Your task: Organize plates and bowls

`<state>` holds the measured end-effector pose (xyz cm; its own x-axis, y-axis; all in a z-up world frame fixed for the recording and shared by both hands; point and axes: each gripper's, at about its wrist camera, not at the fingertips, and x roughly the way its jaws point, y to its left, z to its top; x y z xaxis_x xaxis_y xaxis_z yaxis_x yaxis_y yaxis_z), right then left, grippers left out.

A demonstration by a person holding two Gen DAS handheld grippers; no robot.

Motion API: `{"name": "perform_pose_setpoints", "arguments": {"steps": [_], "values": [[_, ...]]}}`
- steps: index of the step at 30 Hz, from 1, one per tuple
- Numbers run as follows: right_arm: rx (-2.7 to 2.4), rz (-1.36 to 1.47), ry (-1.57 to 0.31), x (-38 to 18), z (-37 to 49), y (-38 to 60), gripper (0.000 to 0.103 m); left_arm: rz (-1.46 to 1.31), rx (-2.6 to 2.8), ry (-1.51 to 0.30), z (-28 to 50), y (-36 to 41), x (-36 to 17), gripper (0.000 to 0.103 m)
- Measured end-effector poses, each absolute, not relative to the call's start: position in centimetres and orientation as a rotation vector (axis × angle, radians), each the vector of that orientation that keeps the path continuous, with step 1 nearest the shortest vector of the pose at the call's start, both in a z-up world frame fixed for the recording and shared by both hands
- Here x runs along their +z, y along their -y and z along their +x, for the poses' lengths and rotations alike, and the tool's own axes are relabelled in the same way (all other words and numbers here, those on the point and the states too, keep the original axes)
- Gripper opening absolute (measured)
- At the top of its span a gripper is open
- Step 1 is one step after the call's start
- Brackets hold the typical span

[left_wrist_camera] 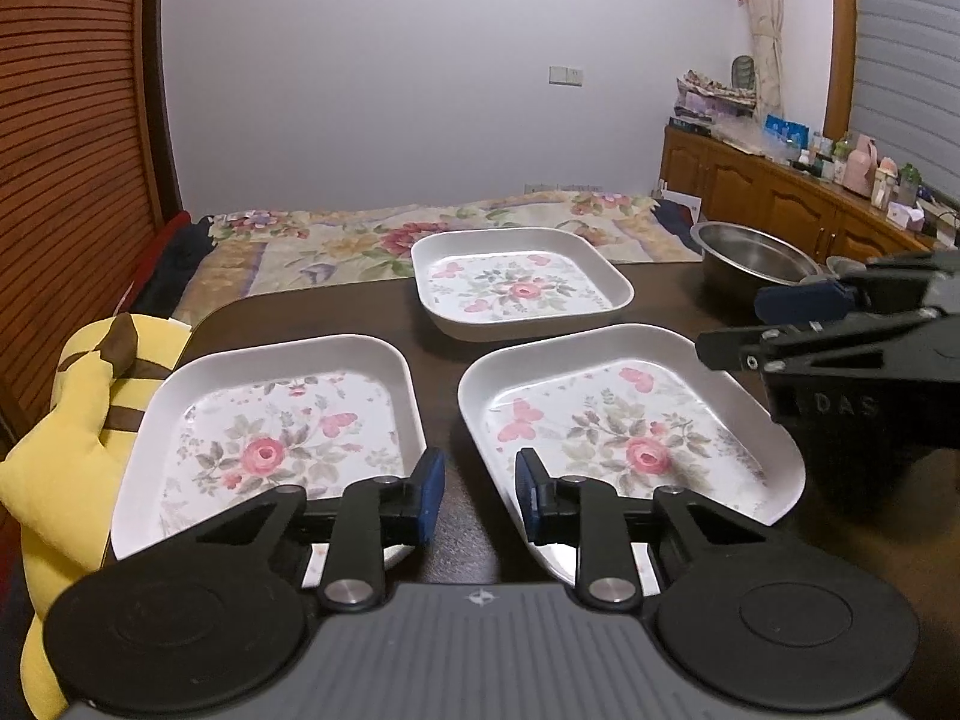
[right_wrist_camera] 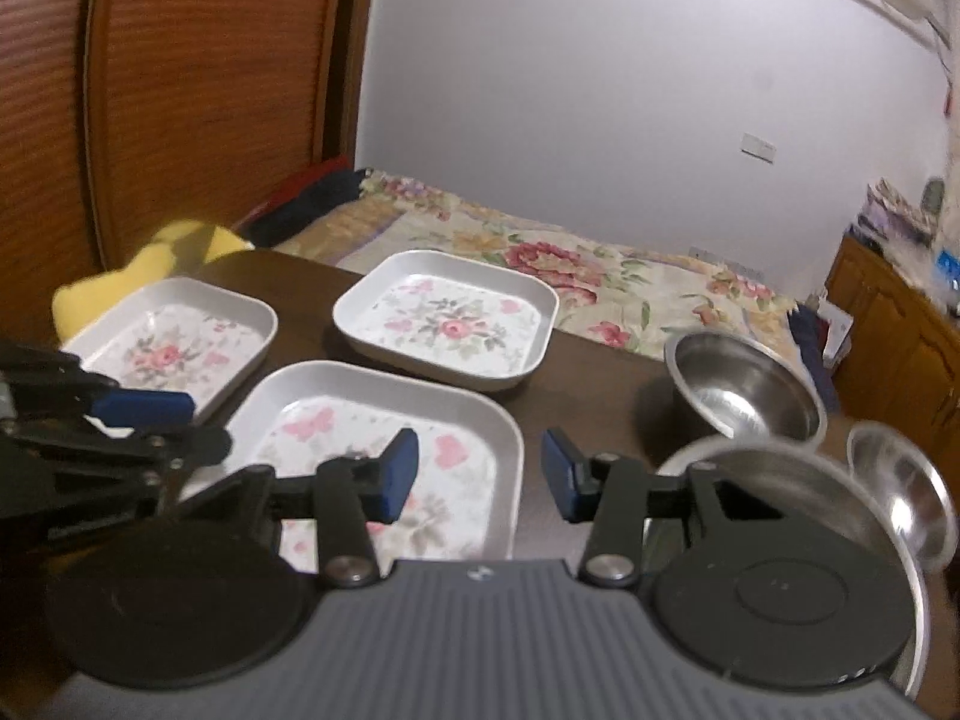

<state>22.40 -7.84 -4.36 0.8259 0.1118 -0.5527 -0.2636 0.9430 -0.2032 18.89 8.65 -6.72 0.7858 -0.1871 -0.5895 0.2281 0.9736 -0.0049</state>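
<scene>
Three white square melamine plates with pink rose print: near left [left_wrist_camera: 270,450], near right [left_wrist_camera: 624,420], far centre [left_wrist_camera: 519,282]. Three round stainless steel bowls: far [right_wrist_camera: 744,387], near large [right_wrist_camera: 798,480], small at right edge [right_wrist_camera: 906,492].

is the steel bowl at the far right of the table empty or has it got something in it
Empty. The right wrist view looks into the steel bowl and shows only bare shiny metal inside. It stands upright on the table.
</scene>
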Motion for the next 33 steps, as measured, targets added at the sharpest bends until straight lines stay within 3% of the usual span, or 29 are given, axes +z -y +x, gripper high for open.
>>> {"name": "perform_pose_setpoints", "arguments": {"steps": [4,14,19,33], "values": [[0.224,-0.356,-0.616,-4.4,23.6,7.7,0.038,0.075,-0.244,-0.642,19.0,-8.6,-6.6,0.020],[0.272,-0.396,-0.741,-4.1,26.6,8.2,0.036,0.041,-0.297,-0.714,20.3,-8.7,-7.3,0.018],[0.291,-0.409,-0.798,-4.5,28.1,8.2,0.026,0.043,-0.305,-0.733,20.6,-8.5,-7.6,0.015],[0.368,-0.445,-0.926,-5.6,28.9,7.7,0.021,-0.003,-0.299,-0.742,20.8,-8.8,-7.8,0.012]]}}
